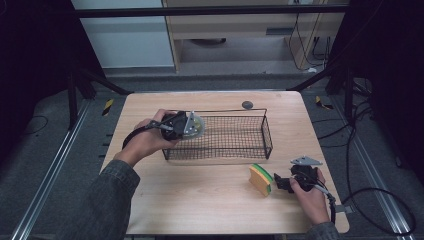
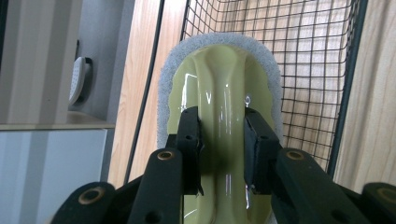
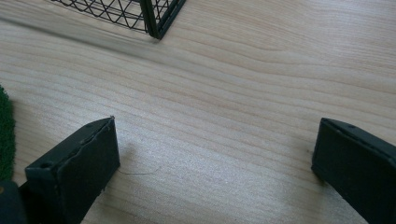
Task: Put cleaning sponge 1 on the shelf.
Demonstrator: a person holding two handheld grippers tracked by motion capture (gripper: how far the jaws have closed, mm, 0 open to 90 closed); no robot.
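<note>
Wire basket [image 1: 235, 137] bare inside, held scrubber [image 2: 219, 93] above its left end.

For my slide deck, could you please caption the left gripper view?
Left gripper clamps the green scrubber by its handle above the wire basket.

The scrubber's [image 2: 219, 93] near end is cut off at the bottom edge in the left gripper view. In the right gripper view, the green sponge [image 3: 5, 135] is cropped at the left edge.
</note>
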